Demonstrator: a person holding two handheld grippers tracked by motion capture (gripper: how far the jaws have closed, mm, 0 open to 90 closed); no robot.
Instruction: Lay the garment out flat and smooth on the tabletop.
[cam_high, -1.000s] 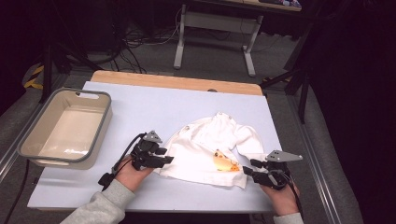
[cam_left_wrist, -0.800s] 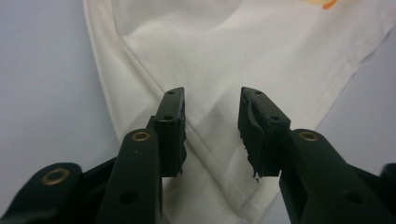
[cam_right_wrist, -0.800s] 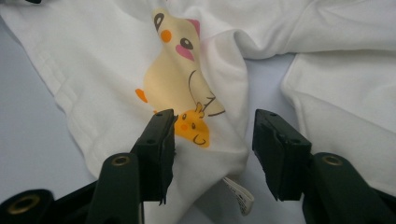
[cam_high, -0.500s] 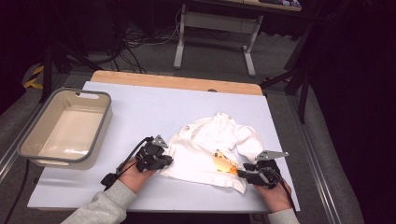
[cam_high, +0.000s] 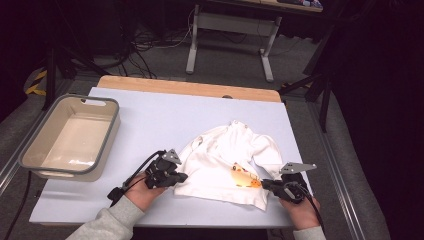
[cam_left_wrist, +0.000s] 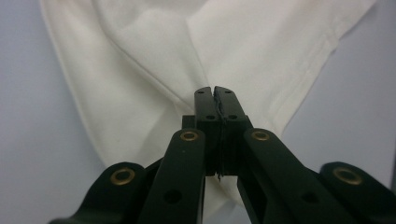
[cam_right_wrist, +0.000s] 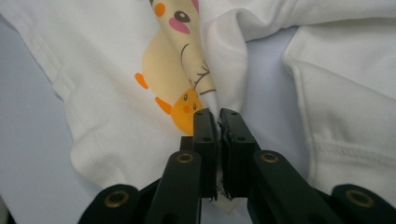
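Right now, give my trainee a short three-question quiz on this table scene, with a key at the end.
1. True or false: the left hand-held gripper is shut on the shirt.
2. What lies in the bin? A) a shirt B) nothing C) a towel
3. The right hand-held gripper pinches cloth beside what print?

Key: 1 true; 2 B; 3 the yellow and orange cartoon print.
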